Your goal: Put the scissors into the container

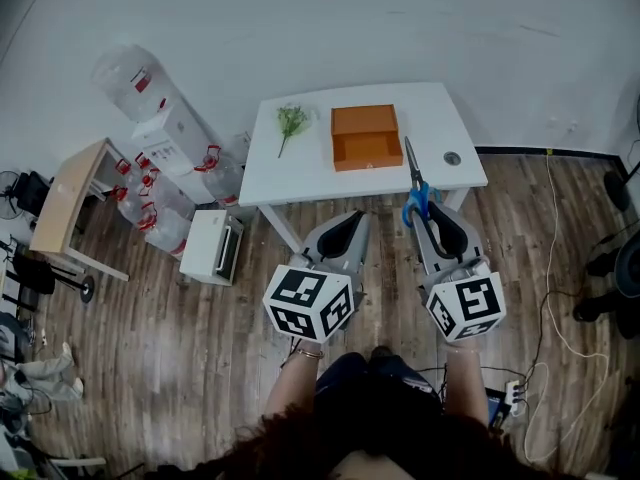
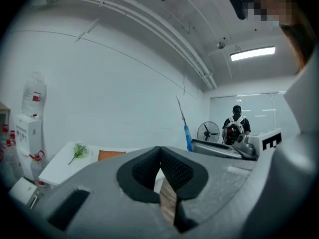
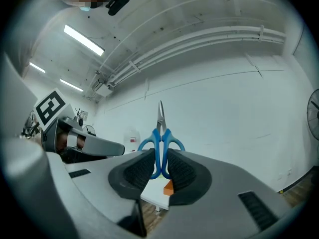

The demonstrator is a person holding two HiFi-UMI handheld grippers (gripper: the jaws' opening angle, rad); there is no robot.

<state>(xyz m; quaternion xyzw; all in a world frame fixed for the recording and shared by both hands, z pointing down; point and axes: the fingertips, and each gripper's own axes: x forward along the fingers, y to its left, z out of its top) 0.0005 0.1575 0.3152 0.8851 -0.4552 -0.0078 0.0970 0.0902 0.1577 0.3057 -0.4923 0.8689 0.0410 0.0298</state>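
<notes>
Blue-handled scissors (image 1: 415, 186) are held in my right gripper (image 1: 428, 211), blades pointing away toward the table. In the right gripper view the scissors (image 3: 160, 138) stand upright between the jaws, which are shut on the blue handles, with my right gripper (image 3: 160, 169) below them. The orange open box (image 1: 366, 136) sits on the white table (image 1: 300, 173), to the left of and beyond the scissors. My left gripper (image 1: 338, 236) hangs in front of the table, shut and empty; in its own view my left gripper (image 2: 160, 169) shows its pads touching, the orange box (image 2: 110, 155) beyond.
A green plant sprig (image 1: 291, 122) lies left of the box. A small round object (image 1: 452, 157) rests near the table's right edge. A water dispenser (image 1: 170, 133) with bottles stands left of the table, a small wooden table (image 1: 66, 193) further left. Cables run along the right floor.
</notes>
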